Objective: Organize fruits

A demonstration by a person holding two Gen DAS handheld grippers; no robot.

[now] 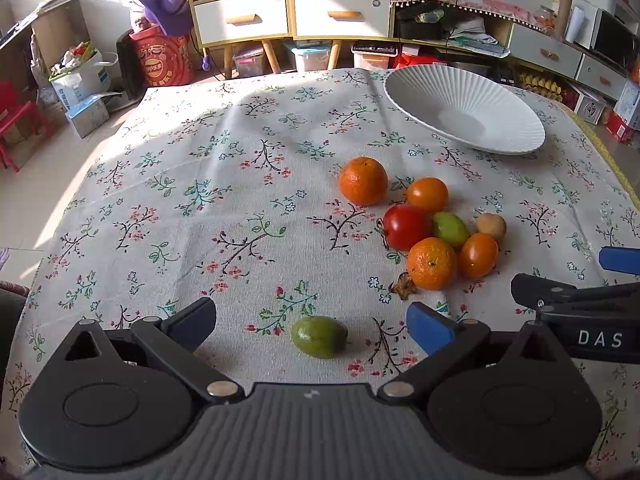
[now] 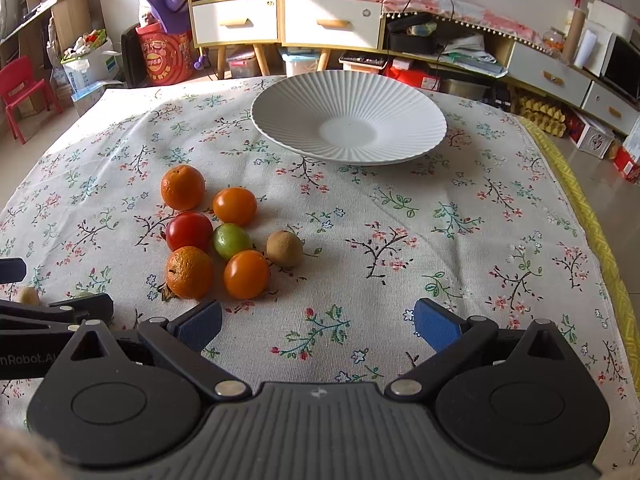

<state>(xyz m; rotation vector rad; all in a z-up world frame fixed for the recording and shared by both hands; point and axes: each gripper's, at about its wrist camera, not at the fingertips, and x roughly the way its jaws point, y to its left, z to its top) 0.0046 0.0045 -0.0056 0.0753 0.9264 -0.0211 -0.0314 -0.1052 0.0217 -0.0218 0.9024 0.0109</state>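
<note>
Low over a floral tablecloth (image 1: 248, 152), both grippers held side by side at the near edge of the table. Left gripper (image 1: 311, 326) with jaws spread wide, empty, a lone green fruit (image 1: 319, 337) lying on the cloth between the blue fingertips (image 1: 430, 330), touching neither. Right gripper (image 2: 318, 326) likewise spread wide and empty, only bare cloth between its tips. Fruit cluster just ahead, to the right in the left view and to the left in the right view: a dimpled orange (image 2: 182, 187) farthest back, slightly apart from a smooth orange fruit (image 2: 235, 205); then a red tomato (image 2: 189, 231) touching a second green fruit (image 2: 231, 241); nearest, another dimpled orange (image 2: 189, 272) beside a smooth orange fruit (image 2: 246, 274). Brown kiwi-like fruit (image 2: 285, 249) at the right flank of the cluster, just beside it. Small dried brown calyx (image 1: 403, 286) on the cloth at the near edge of the cluster. White ribbed plate (image 2: 288, 136) well beyond the fruit, near the far edge of the table, empty. Wide stretch of open cloth between cluster and plate, and again right of the cluster out to the yellow-trimmed right table edge (image 2: 576, 200). Wide open cloth also left of the cluster in the left view.
</note>
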